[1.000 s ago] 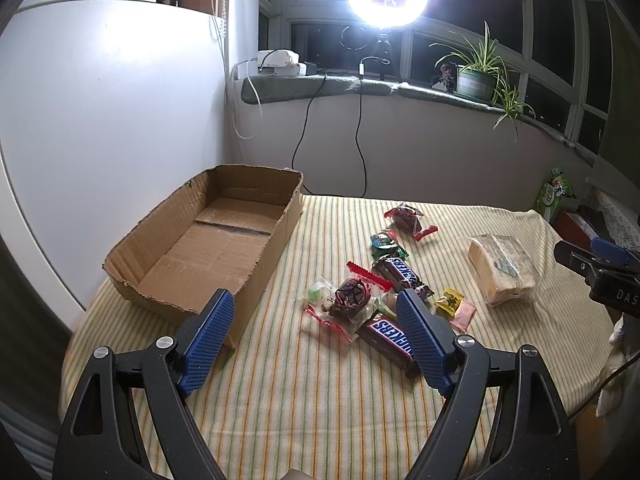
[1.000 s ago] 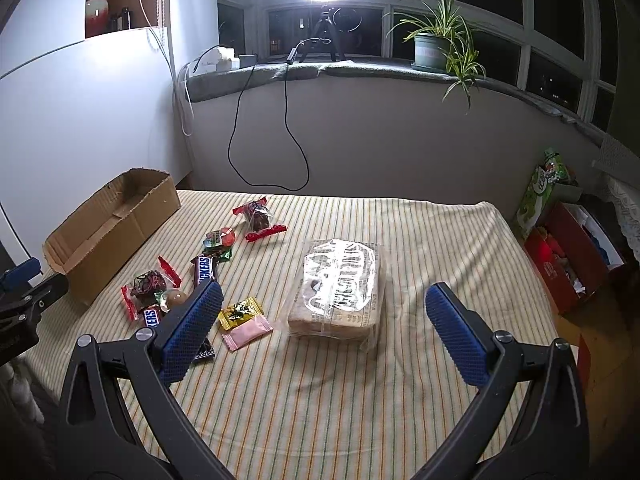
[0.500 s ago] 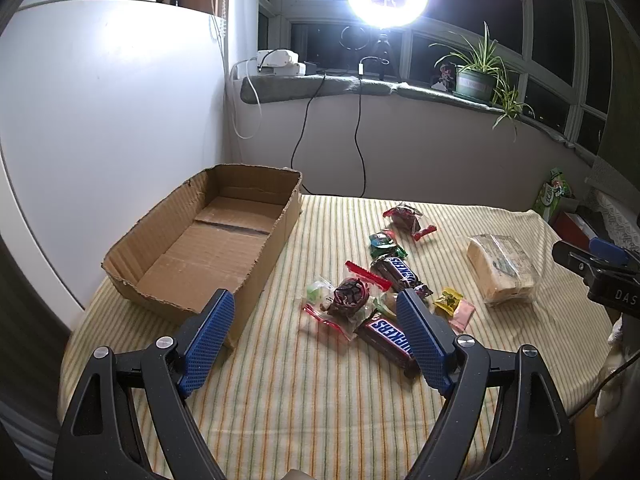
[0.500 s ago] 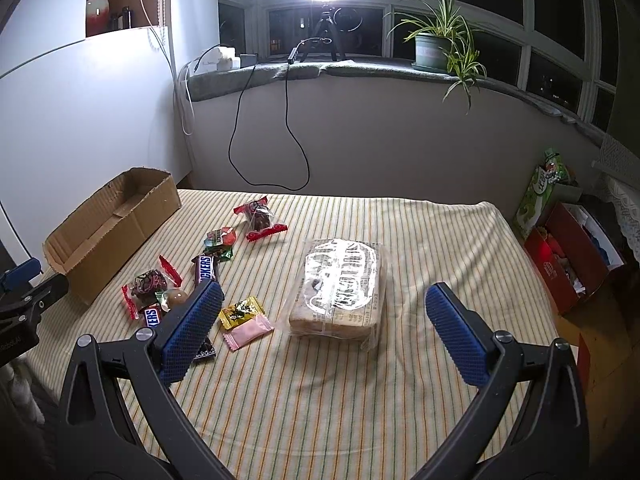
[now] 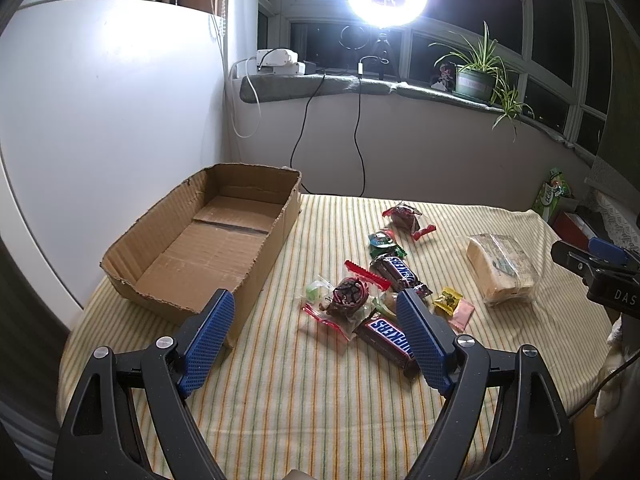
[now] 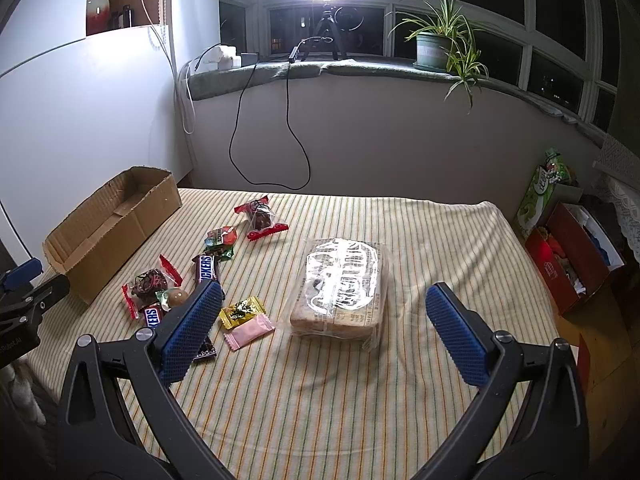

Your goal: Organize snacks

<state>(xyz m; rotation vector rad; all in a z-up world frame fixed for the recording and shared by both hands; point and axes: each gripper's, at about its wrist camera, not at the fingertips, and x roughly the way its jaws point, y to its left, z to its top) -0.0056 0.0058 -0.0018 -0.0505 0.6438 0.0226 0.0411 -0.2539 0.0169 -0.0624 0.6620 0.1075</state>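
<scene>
From the left wrist, the left claw [image 5: 312, 320] hangs spread wide and empty above the striped worktop [image 5: 304, 400], snacks [image 5: 380, 292] heaped beside the cardboard box [image 5: 208, 248]. From the right wrist, the right claw [image 6: 320, 312] gapes empty over a wrapped bread pack [image 6: 340, 284].

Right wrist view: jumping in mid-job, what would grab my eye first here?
The big clear-wrapped bread pack lies flat mid-table, straight ahead between the open right gripper fingers. To its left is a loose scatter of small snacks, among them a Snickers bar and a pink sachet. Beyond those, the cardboard box sits at the table's left edge, nothing inside as far as the left wrist view shows, with the open left gripper facing the scatter.
</scene>
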